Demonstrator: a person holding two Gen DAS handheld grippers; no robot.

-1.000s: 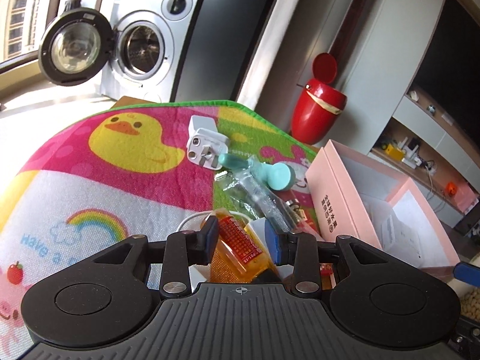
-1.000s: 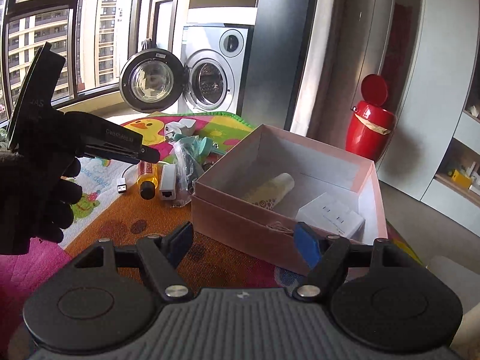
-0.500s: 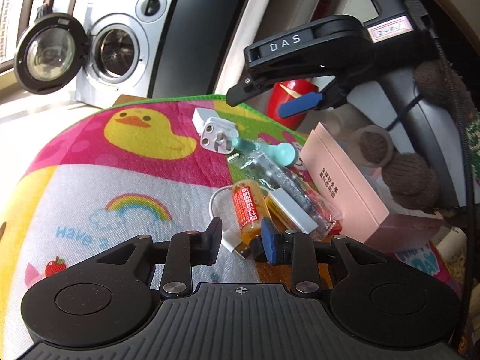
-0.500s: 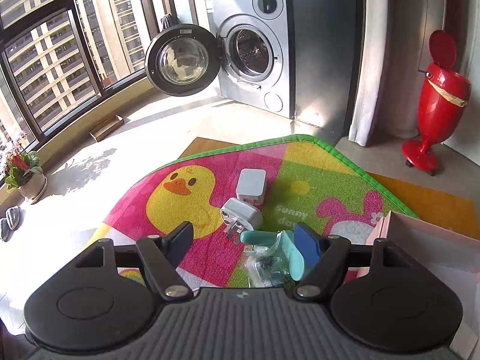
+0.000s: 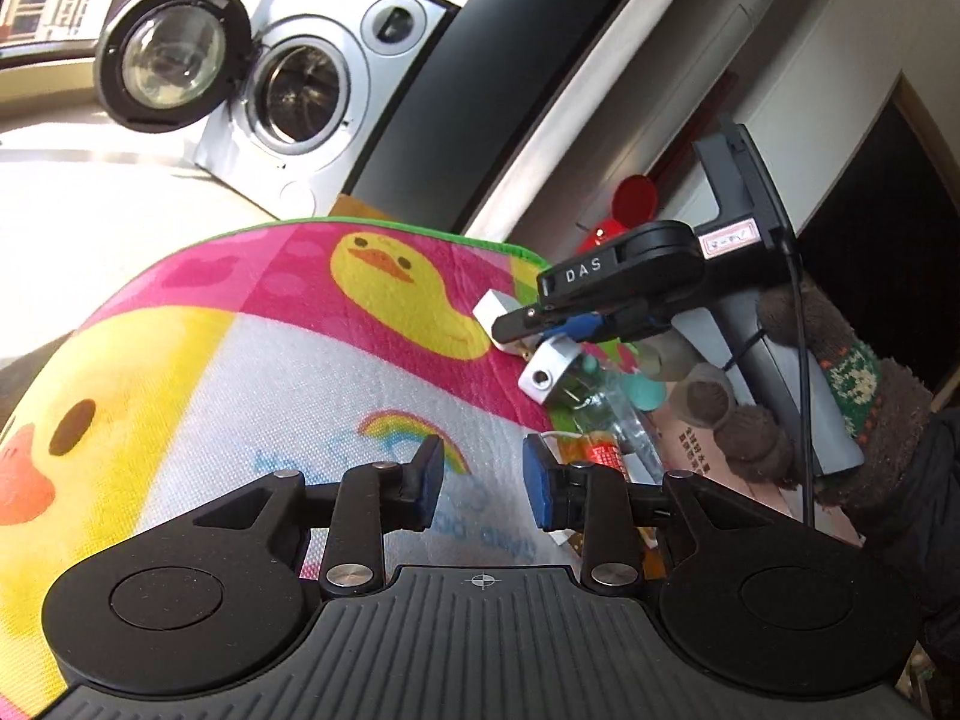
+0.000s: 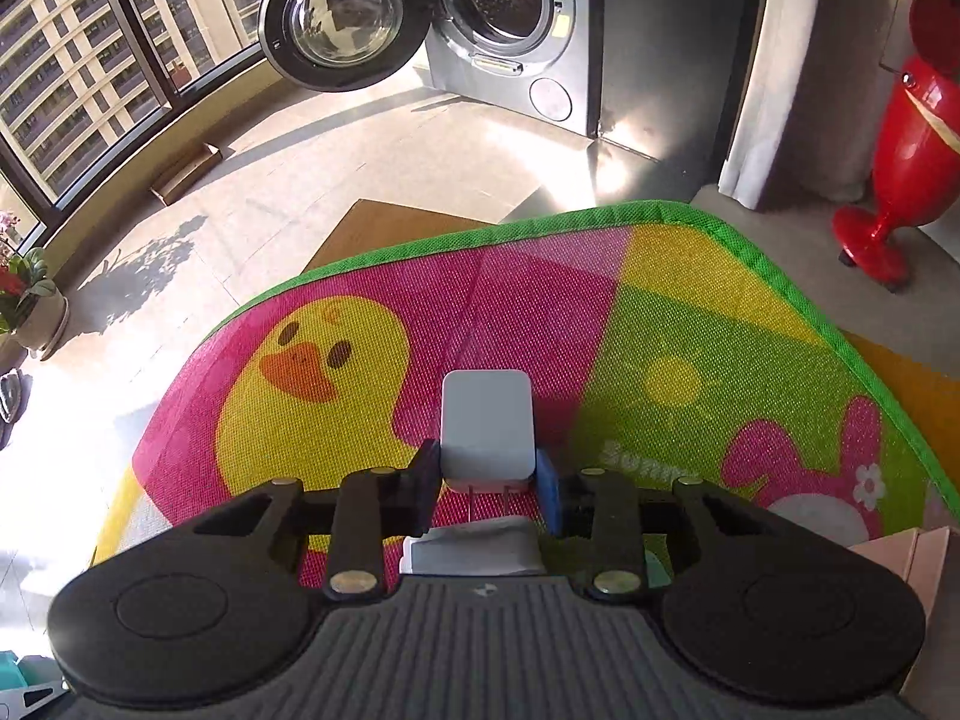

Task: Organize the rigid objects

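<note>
Gripping white charger (image 6: 487,429), right claw (image 6: 487,483).

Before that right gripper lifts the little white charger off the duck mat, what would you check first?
1. Right gripper closed on charger: ok; its jaws have just been closing and now flank its sides.
2. Grip centred: not ok, pads hold only the prong end.
3. Charger clear of white adapter: cannot tell.
4. Left gripper out of the way: ok, apart and holding nothing.
5. Pink box reachable: ok, at mat's right edge.
</note>
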